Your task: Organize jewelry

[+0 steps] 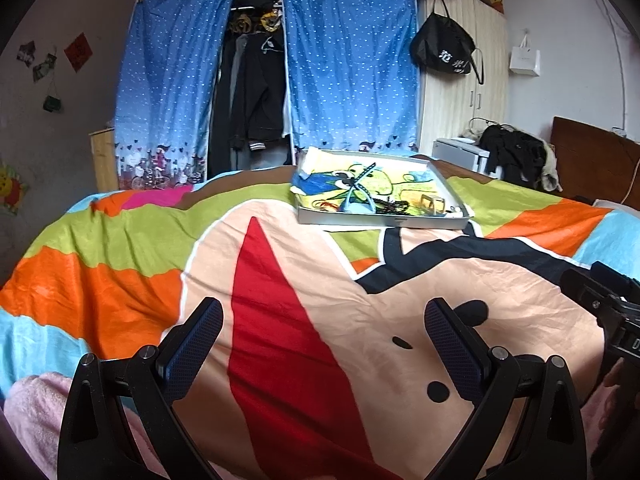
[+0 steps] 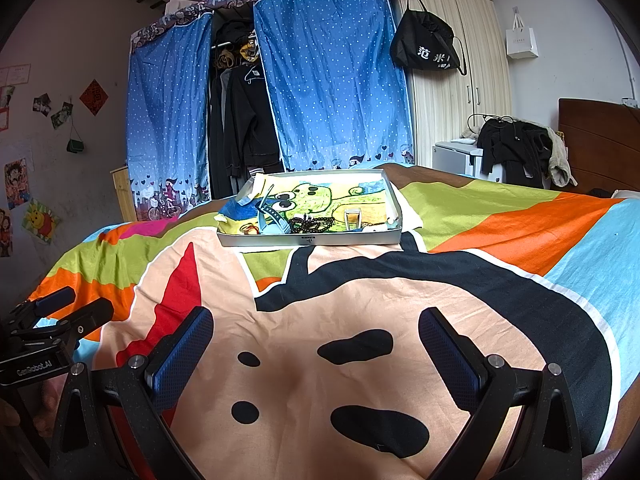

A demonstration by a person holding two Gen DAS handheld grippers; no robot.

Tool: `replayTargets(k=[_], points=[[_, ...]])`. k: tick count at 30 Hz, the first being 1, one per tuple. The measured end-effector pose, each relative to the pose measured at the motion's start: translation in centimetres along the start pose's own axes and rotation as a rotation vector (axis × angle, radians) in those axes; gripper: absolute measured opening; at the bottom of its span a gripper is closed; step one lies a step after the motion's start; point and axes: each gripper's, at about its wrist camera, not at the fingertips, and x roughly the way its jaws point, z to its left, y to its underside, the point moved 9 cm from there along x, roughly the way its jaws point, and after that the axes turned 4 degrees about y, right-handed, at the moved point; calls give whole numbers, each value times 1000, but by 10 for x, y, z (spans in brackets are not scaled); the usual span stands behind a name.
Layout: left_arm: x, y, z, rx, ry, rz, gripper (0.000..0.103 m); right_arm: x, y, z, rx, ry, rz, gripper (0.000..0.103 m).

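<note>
A shallow grey tray (image 1: 380,222) (image 2: 308,238) lined with a yellow cartoon cloth sits on the bed, far ahead of both grippers. In it lie a light blue watch strap (image 2: 270,216) (image 1: 356,200), dark bead bracelets (image 2: 312,224) (image 1: 394,206), a red-orange string piece (image 2: 250,229), a small amber bottle (image 2: 353,218) (image 1: 433,203) and a small white item (image 2: 391,221). My left gripper (image 1: 322,344) is open and empty, low over the bedspread. My right gripper (image 2: 316,350) is open and empty, also near the bed's front. Each gripper shows at the edge of the other's view.
A bright cartoon bedspread (image 2: 360,320) covers the bed. Behind stand a blue curtained wardrobe (image 2: 320,80) with dark clothes, a pale cupboard (image 2: 460,100) with a black bag hung on it, a white box with clothes (image 2: 512,148) and a brown headboard (image 2: 600,144) at the right.
</note>
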Motion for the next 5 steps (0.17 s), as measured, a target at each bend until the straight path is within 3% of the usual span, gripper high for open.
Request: replayTargets(k=[5], points=[[1, 0, 4, 3, 2, -7, 99, 0, 0, 0, 0, -1, 0, 103]])
